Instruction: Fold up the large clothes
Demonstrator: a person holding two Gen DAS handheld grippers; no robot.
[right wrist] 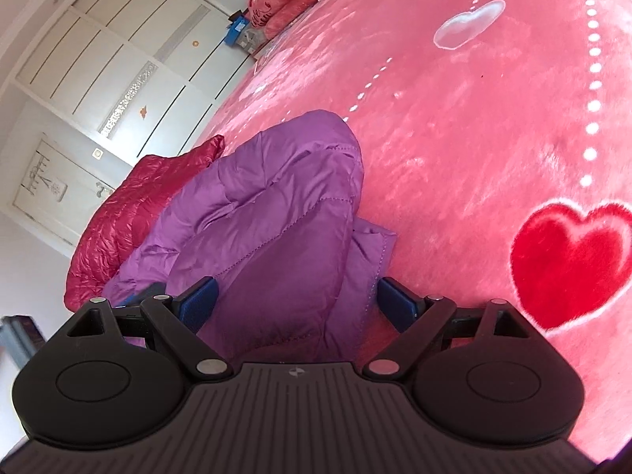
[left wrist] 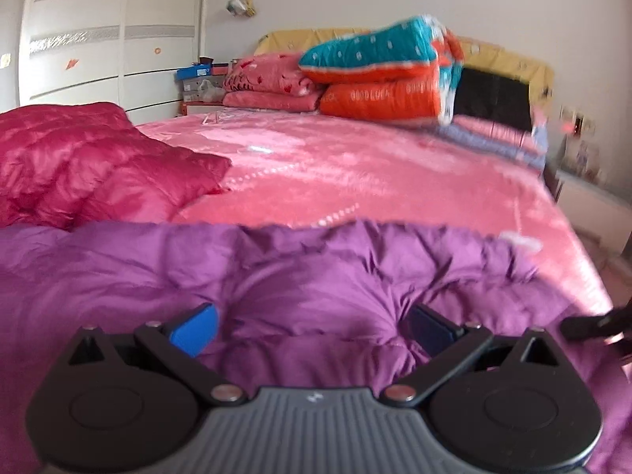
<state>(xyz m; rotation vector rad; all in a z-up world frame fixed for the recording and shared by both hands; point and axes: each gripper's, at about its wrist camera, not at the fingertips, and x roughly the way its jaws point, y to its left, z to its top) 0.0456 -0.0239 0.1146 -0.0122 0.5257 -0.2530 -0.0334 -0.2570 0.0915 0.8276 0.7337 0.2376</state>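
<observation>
The purple down jacket [left wrist: 316,276] lies bunched along the near edge of the bed [left wrist: 355,173], directly ahead of and under both sets of fingers. In the left wrist view its long axis runs across the frame, side to side along that edge, and the left gripper [left wrist: 312,330] sits over the quilted middle with its fingers spread wide, the fabric puffing up between them but not pinched. The right gripper [right wrist: 296,304] is also wide, straddling one end of the jacket where a stitched hem [right wrist: 379,252] folds back on the pink heart-print blanket [right wrist: 474,138]; nothing is clamped there either. Both hands look about equally near, each at its own part of the garment (the right one at the end, the left mid-body). The jacket is glossy, thick and rumpled, with soft quilted channels, so it will likely spring back when pressed. A crimson down jacket [left wrist: 79,162] rests just beside it toward the left edge of the bed
</observation>
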